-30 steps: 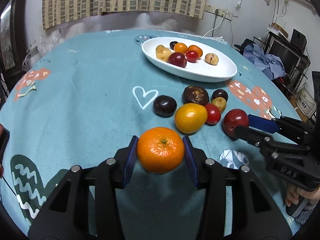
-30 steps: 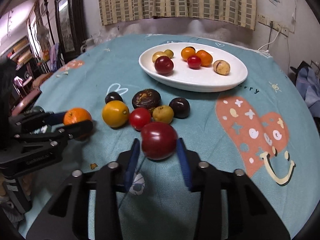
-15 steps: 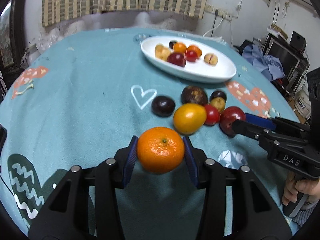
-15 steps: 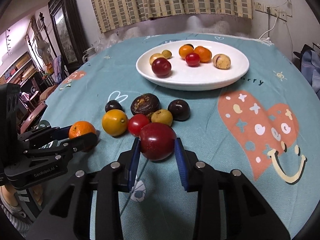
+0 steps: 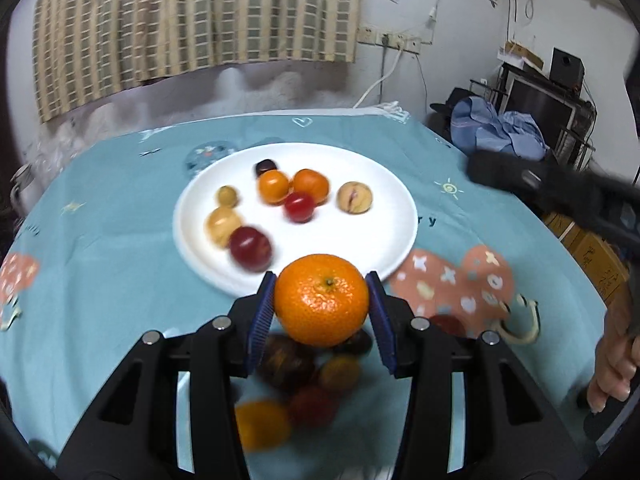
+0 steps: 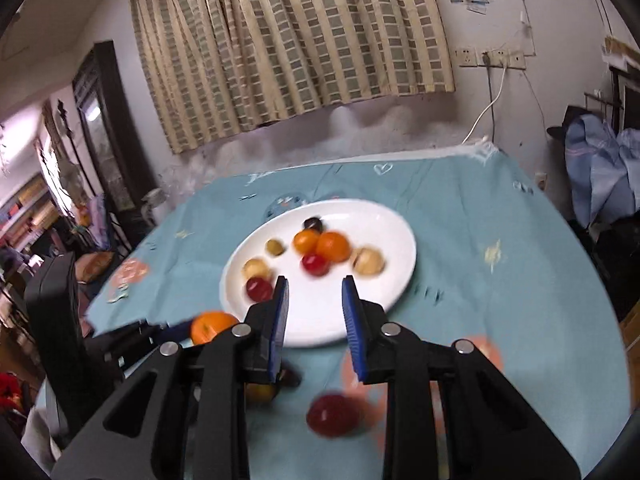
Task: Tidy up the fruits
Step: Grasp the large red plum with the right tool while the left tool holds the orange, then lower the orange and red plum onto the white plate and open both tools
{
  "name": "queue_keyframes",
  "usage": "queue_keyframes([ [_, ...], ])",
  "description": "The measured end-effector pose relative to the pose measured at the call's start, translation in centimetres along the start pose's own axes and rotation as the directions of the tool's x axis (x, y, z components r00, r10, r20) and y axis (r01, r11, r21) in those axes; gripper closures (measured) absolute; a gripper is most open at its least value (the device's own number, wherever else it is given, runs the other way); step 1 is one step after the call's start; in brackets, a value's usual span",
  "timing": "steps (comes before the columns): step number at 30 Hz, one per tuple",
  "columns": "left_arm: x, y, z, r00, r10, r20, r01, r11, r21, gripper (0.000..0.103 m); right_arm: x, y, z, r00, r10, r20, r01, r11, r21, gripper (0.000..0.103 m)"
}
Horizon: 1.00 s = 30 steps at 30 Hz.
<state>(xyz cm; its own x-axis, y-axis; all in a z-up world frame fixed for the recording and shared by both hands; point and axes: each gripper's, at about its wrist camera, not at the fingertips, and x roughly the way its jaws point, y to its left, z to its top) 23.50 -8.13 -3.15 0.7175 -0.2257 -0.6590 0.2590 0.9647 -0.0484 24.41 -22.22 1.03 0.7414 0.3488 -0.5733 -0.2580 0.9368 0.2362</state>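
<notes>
My left gripper (image 5: pixel 321 312) is shut on an orange mandarin (image 5: pixel 321 299) and holds it in the air just short of the near rim of the white oval plate (image 5: pixel 384 184). The plate holds several small fruits. My right gripper (image 6: pixel 313 318) is open and empty above the plate's (image 6: pixel 396 236) near rim. A dark red plum (image 6: pixel 332 414) lies blurred on the cloth below the right gripper. The left gripper and mandarin (image 6: pixel 210 326) show at the left in the right wrist view.
Several loose fruits (image 5: pixel 304 364) lie on the teal tablecloth (image 5: pixel 100 248) under the left gripper. The right gripper's body (image 5: pixel 552 192) crosses the right side of the left wrist view. A striped curtain hangs behind the table; furniture and clothes stand at the right.
Both grippers rose and moved forward toward the plate. The right gripper opened and the dark red plum it held now lies on the cloth below it. The left keeps the mandarin.
</notes>
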Motion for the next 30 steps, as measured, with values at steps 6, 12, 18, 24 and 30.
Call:
queue_keyframes([
  [6,1.0,0.7,-0.5,0.999,-0.036,0.000,0.036,0.999,-0.023,0.057,0.4,-1.6,-4.3,0.991,-0.013,-0.133,0.007,0.999,-0.044,0.039],
  [12,-0.1,1.6,-0.6,0.999,-0.029,0.020,0.029,0.999,-0.045,0.057,4.6,-2.0,-8.3,0.956,-0.080,-0.282,0.057,0.995,-0.088,0.051],
  [18,-0.7,1.8,-0.9,0.999,-0.037,0.019,0.038,0.998,-0.049,0.057,3.5,-1.5,-9.1,0.966,-0.104,-0.235,0.074,0.988,-0.132,0.062],
  [24,0.9,0.6,0.9,1.000,-0.014,0.011,0.014,1.000,0.010,0.057,2.0,-2.1,-2.8,0.992,-0.083,-0.094,0.080,0.996,-0.029,0.062],
  [30,3.9,-0.2,1.5,0.999,-0.028,-0.024,0.029,0.999,0.024,0.057,7.9,-2.3,0.3,0.990,0.003,-0.139,0.011,0.995,0.101,0.061],
])
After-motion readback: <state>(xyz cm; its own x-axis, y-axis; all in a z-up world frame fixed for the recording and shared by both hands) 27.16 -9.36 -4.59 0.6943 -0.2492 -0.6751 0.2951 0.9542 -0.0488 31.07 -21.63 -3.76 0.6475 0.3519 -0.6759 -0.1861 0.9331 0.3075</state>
